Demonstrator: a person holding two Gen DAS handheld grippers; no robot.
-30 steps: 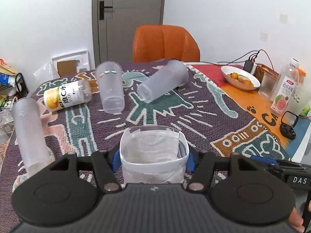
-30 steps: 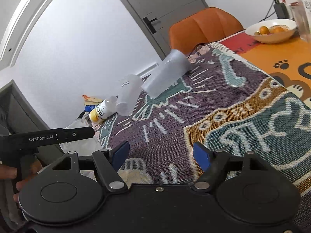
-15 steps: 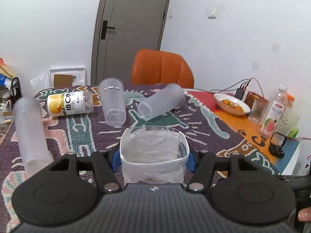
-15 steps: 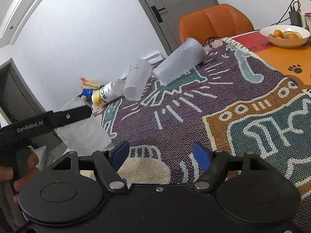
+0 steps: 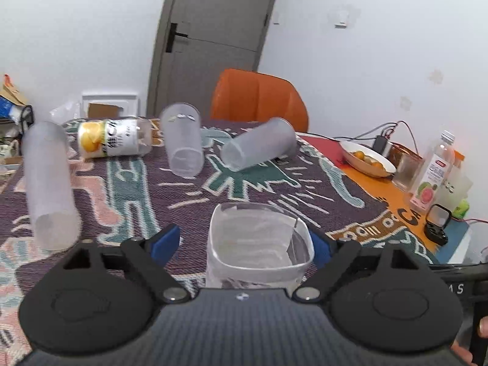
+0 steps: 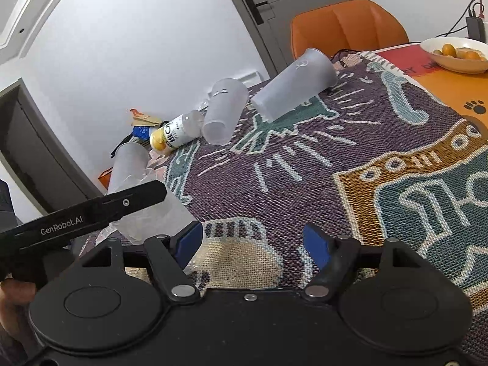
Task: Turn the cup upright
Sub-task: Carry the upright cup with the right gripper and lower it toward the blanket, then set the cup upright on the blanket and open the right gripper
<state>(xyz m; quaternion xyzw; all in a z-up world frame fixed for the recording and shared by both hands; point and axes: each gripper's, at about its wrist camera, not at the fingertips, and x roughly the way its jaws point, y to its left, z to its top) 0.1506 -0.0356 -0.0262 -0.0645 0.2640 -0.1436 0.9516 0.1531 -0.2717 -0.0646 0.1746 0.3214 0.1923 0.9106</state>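
Observation:
A clear squarish cup (image 5: 259,244) stands upright, mouth up, on the patterned cloth between the fingers of my left gripper (image 5: 244,242). The left jaws are spread; the left pad stands clear of the cup, the right pad is beside its wall. In the right wrist view the same cup (image 6: 152,216) shows partly behind the left gripper's black body. My right gripper (image 6: 253,244) is open and empty above the cloth. Three frosted cups lie on their sides: one at the left (image 5: 48,183), one in the middle (image 5: 183,143), one further right (image 5: 259,148).
A yellow-labelled bottle (image 5: 113,140) lies on its side at the back left. A bowl of fruit (image 5: 367,158), a glass (image 5: 405,174), a juice bottle (image 5: 433,174) and a black earbud case (image 5: 437,225) stand at the right. An orange chair (image 5: 259,97) is behind the table.
The left gripper's jaws have opened and let go of the clear cup, which now stands upright on the cloth. The right gripper stayed open and shifted slightly.

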